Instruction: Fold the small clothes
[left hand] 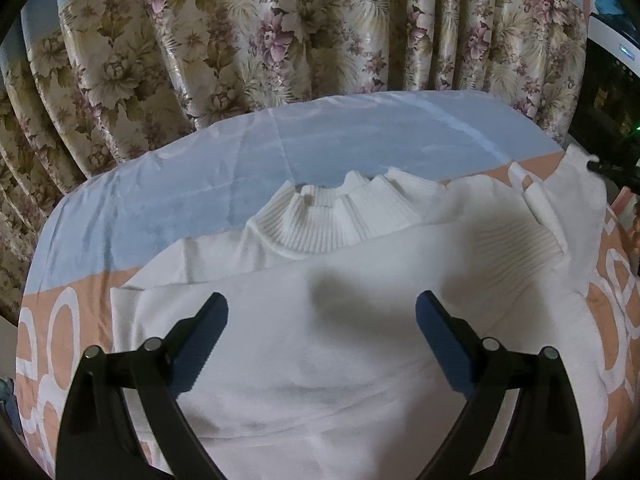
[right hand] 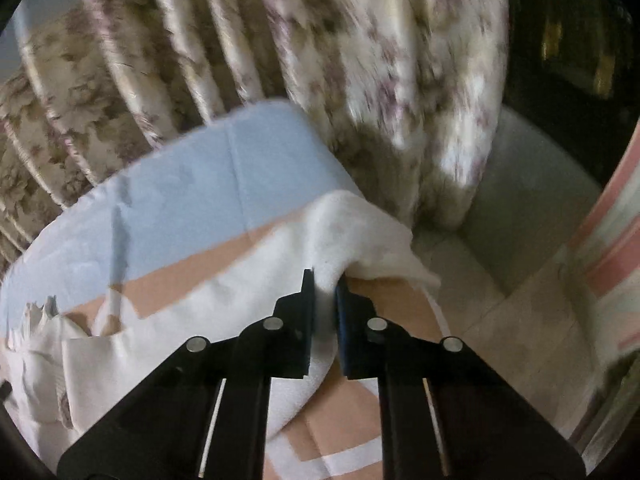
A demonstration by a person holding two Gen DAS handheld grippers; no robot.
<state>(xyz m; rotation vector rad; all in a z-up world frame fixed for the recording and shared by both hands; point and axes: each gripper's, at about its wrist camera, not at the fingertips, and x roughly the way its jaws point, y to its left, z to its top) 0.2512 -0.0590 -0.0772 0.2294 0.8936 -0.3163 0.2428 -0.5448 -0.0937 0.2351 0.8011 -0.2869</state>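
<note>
now right gripper (right hand: 325,280) pinches white sweater (left hand: 320,344) sleeve — left gripper (left hand: 322,308) spread wide.

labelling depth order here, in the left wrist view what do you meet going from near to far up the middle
left gripper → body of the white sweater → its ribbed collar → blue part of the bedsheet → floral curtain

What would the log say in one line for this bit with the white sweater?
step: folding sleeve | left gripper: open above white sweater | right gripper: shut on sleeve, lifted | surface: bedsheet
</note>
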